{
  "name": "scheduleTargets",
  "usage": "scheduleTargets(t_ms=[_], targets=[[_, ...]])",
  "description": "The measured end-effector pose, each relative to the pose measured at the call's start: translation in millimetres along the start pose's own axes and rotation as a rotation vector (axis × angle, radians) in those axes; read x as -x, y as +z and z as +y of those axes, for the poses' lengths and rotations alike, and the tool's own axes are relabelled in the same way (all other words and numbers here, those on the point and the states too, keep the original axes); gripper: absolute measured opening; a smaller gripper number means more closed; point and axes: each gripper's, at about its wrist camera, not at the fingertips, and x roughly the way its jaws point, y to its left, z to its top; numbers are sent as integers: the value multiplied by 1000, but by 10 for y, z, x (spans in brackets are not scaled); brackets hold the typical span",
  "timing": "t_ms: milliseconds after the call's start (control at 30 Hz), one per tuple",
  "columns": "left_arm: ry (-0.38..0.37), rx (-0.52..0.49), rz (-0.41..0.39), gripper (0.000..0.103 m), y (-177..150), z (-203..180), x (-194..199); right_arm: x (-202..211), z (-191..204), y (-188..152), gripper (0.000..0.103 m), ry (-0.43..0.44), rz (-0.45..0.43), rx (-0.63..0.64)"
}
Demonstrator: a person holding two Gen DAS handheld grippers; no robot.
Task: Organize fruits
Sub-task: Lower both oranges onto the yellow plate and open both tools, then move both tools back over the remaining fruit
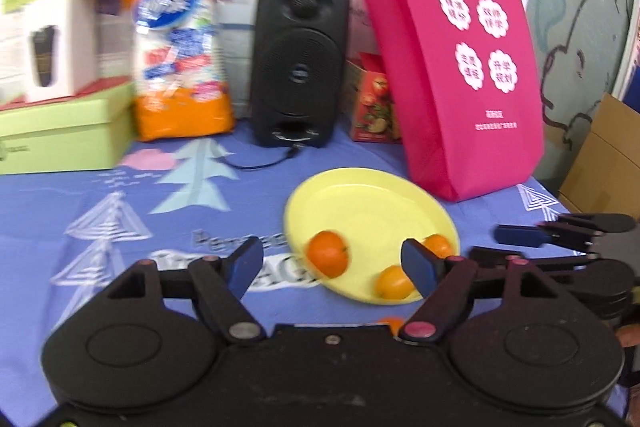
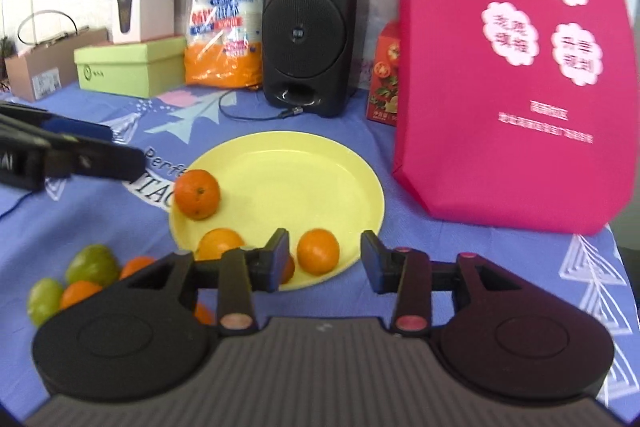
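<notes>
A yellow plate (image 2: 288,163) lies on the blue tablecloth and holds several oranges near its front edge: one at the left rim (image 2: 197,193), one in the middle (image 2: 318,251), one partly behind my finger (image 2: 219,243). The plate also shows in the left wrist view (image 1: 368,199) with oranges (image 1: 327,253). My right gripper (image 2: 324,261) is open and empty just above the plate's front edge, around the middle orange's position. My left gripper (image 1: 332,267) is open and empty left of the plate. Green fruits (image 2: 91,265) and more oranges (image 2: 78,293) lie on the cloth at the left.
A pink tote bag (image 2: 516,67) stands right of the plate. A black speaker (image 2: 308,15) with a cable, an orange packet (image 2: 226,15), a red carton (image 2: 384,75) and green boxes (image 2: 128,69) line the back.
</notes>
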Motion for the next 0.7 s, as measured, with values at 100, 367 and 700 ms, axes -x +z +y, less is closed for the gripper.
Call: scheduleTargets(t_ms=[100,367,700], targets=[[49,-15,-11,76,-149,47,234,200,44,-140,41,22,-3,-11],[80,-17,31,76,-625,116,576,475,367,-514,41,86,37,2],[63,-67,83,76,-1054,-21,714,523,674,-754,41,138,90,38]])
